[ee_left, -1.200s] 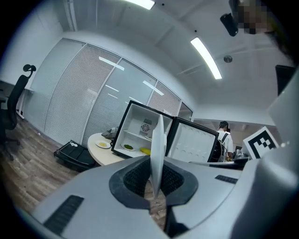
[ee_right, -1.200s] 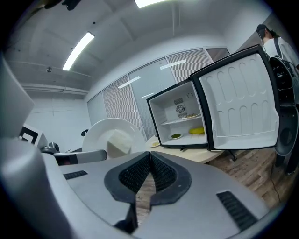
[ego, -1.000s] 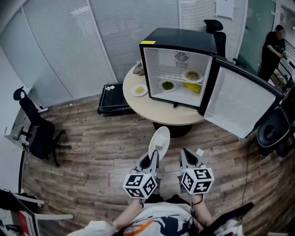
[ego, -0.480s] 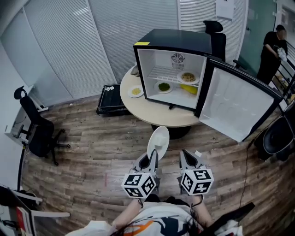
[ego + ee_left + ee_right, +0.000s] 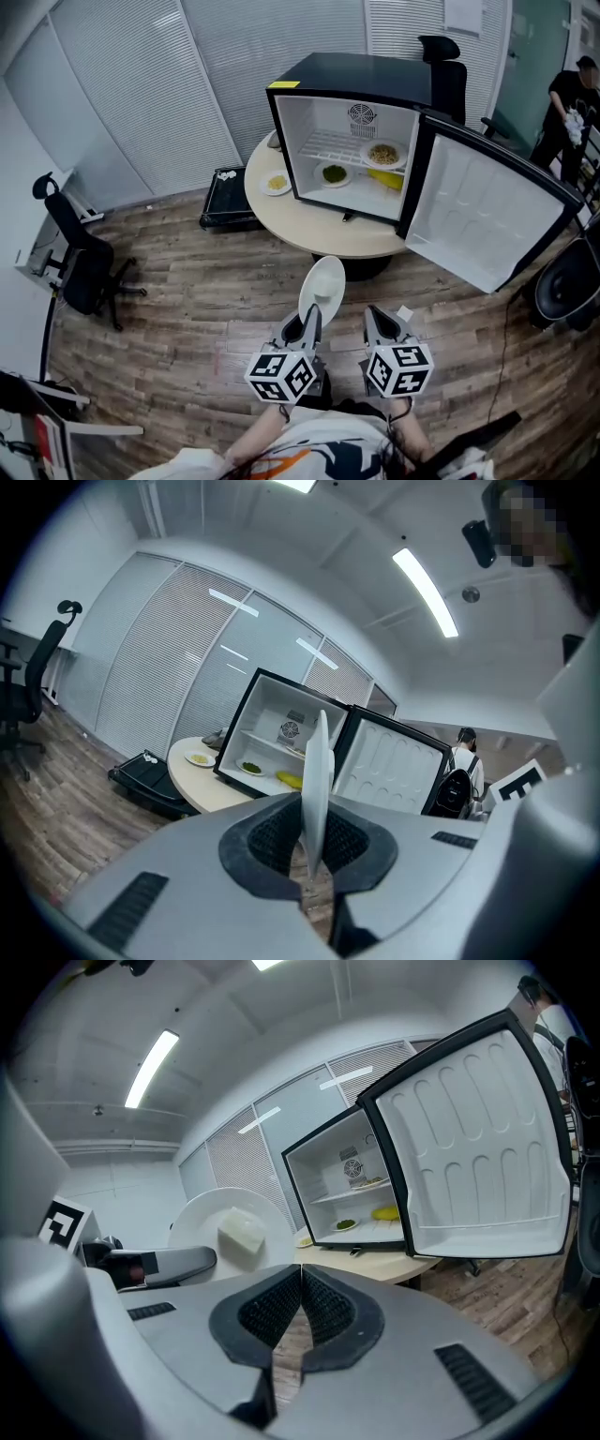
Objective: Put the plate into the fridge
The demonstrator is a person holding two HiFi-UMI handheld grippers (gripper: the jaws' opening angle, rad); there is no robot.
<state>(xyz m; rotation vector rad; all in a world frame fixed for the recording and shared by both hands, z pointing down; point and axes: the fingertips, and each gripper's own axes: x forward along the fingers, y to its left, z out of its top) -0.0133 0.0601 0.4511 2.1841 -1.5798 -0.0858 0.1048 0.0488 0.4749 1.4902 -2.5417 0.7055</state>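
Head view: the left gripper [image 5: 312, 326] has its jaws clamped on the rim of the white plate [image 5: 323, 280], which stands on edge, pointing toward 12 o'clock. The right gripper [image 5: 382, 325], at its 3 o'clock, has its jaws together, empty. The open fridge [image 5: 366, 75] stands on the round surface [image 5: 319, 230] at 12 o'clock, well apart from the plate.

Round table [image 5: 328, 239]; dish of yellow food [image 5: 276, 184] on it; black case [image 5: 225, 199] on floor [image 5: 187, 309] beside; office chair [image 5: 80, 267] well apart.
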